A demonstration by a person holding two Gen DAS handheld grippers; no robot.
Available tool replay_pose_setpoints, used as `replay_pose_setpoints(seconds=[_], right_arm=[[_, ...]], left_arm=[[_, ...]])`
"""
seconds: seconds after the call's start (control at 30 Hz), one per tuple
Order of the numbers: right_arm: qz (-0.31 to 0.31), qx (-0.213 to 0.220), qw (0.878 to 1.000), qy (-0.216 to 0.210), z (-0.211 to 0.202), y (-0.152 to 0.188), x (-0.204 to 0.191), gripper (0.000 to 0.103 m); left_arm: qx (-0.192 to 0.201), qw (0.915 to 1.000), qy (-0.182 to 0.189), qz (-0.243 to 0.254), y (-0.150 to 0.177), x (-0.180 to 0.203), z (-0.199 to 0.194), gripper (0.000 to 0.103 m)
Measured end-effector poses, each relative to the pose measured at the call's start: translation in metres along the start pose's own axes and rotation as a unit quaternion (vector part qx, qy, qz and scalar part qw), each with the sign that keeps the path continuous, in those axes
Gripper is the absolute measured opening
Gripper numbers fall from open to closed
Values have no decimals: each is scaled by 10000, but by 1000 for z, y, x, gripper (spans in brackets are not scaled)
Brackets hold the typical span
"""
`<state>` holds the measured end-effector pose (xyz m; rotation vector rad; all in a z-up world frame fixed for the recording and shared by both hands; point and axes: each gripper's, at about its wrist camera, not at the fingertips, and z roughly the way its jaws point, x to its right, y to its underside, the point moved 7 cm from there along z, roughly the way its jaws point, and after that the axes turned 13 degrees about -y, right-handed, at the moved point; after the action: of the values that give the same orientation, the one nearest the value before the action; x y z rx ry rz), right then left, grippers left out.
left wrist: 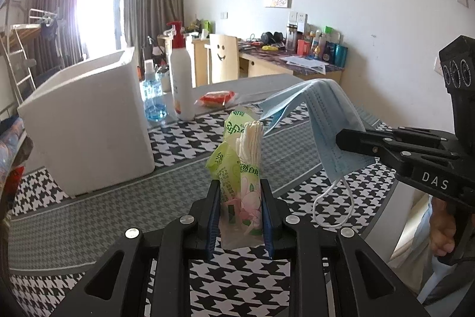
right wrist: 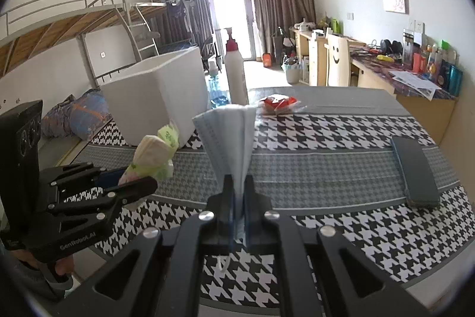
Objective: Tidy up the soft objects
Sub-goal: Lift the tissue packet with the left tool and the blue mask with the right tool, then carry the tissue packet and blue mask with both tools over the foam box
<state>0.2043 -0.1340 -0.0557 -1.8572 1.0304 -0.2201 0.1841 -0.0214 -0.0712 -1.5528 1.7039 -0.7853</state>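
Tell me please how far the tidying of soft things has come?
Nothing looks stored yet; the white foam box's inside is hidden. In hand: the left gripper clamps a green tissue pack, the right gripper a blue face mask, both lifted above the table. Left: the red plastic packet lies on the houndstooth cloth.

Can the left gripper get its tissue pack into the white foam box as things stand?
Probably yes. The left gripper is shut on the tissue pack, the white foam box is open-topped to its left, and nothing stands between them. The right gripper, holding the face mask, is on the other side.
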Motion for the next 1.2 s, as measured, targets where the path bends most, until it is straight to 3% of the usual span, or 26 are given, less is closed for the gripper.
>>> replay_pose_setpoints(seconds=[1.2], right_arm=[[-253,642,9976,6,-14,-60,-8,8]], left_arm=[[824,9963,-252,-48,-81,-53,-42,26]])
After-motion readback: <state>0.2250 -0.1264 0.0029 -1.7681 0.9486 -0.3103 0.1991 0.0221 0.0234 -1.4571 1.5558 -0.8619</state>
